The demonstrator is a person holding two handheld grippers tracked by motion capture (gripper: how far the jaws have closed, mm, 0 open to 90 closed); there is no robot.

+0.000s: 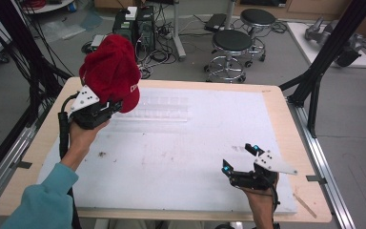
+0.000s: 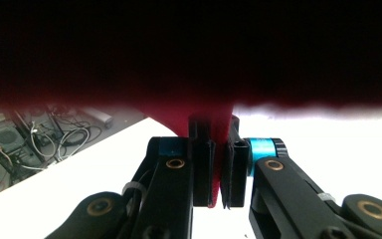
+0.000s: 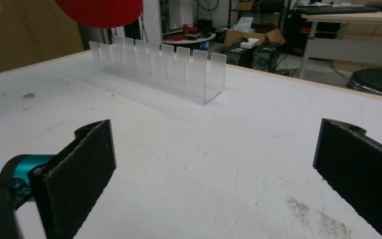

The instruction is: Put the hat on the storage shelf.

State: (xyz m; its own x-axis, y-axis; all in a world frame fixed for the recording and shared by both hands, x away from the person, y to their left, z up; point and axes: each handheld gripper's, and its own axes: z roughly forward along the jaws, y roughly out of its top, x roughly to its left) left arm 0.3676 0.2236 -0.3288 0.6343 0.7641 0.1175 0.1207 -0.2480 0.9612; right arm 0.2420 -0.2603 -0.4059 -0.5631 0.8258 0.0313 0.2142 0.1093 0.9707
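My right tool (image 1: pixel 239 159) sits low at the near right of the desk (image 1: pixel 286 119), jaws wide apart, nothing between them. In the right gripper view the two black pads (image 3: pixel 82 172) frame bare white desk surface with a few dark smudges (image 3: pixel 308 211) close by. My right hand (image 1: pixel 261 200) is cut off at the bottom edge of the high view.

My left tool (image 1: pixel 116 106) is up at the far left, lifted off the desk, jaws pinched tight on a red cap (image 1: pixel 112 71). Grip is on the cap's lower edge; the cap bulges above the tool, with white lettering (image 1: pixel 134 88) partly hidden and unreadable. In the left gripper view a strip of red fabric (image 2: pixel 218 164) sits squeezed between the closed jaws, and the rest of the cap blacks out the top of that view, too dark and blurred to read. My teal sleeve (image 1: pixel 45 200) comes in at the near left.

Just right of the cap, a clear slotted rack (image 1: pixel 159 109) lies on the desk, near the far edge, hard to make out from above; in the right gripper view the rack (image 3: pixel 164 67) shows upright dividers, with the cap (image 3: pixel 99 11) hanging above its far end, cut off by the frame.

Beyond the desk: two round stools (image 1: pixel 231 47), computer towers (image 1: pixel 136 26) and tangled cables (image 1: pixel 159 52) on the floor, black frame posts (image 1: pixel 324 57) at both sides.
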